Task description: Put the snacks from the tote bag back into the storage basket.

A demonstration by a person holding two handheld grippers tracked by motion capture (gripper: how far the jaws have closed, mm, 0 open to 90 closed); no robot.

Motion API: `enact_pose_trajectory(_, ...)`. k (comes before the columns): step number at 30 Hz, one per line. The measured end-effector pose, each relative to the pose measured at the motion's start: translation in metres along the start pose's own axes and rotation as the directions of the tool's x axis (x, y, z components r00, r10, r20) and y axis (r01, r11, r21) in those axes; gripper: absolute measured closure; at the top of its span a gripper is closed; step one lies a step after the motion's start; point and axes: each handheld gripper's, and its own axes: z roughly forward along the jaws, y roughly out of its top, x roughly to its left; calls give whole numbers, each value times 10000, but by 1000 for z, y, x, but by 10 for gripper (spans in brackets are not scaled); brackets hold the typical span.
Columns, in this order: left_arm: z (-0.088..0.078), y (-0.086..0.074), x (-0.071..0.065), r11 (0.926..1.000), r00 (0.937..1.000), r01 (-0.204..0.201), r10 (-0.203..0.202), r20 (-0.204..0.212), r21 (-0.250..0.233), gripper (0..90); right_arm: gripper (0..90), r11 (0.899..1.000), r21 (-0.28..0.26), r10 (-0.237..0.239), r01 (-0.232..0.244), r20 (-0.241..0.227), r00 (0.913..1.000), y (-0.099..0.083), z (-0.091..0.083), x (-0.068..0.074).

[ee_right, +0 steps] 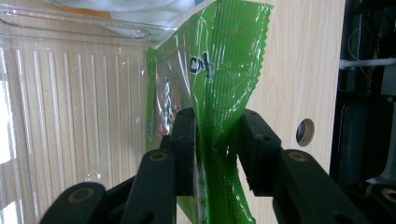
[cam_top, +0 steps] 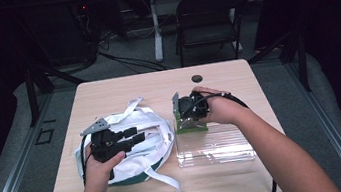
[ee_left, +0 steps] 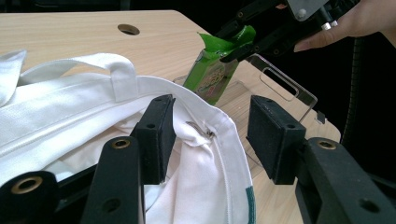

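Both forearms are bare, no sleeves in view. Left gripper: matte black body, grey three-cornered plate on top, black cable trailing beneath the wrist. Its jaws are blocky black bars with brass-ringed pivot holes and rectangular, finely textured pads. Right gripper: same black build, grey plate edge-on, thick black cable looping along the forearm, small silver screws on its body.

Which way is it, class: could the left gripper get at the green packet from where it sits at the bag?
Probably yes. The left gripper is open at the white bag rim, and bare table separates it from the green packet, though the right gripper is there.
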Motion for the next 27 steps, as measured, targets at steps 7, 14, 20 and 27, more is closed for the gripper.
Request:
enact_pose_trajectory(7,1,0,0,10000,10000,22,-22,-13,6,508,585,9989,-117,459,-459,52,9989,-4,-1,-3)
enact_pose_trajectory(14,1,-1,1,10000,10000,43,-43,-24,39,508,513,9968,-133,787,-787,-51,9969,-6,-2,-4)
enact_pose_trajectory(20,1,-1,1,10000,10000,43,-43,-80,17,508,501,9952,-277,935,-936,-43,9956,-6,-5,-6)
enact_pose_trajectory(27,0,-1,2,10000,9998,44,-44,-172,15,508,484,9921,-463,1163,-1170,-164,9931,-7,-8,-7)
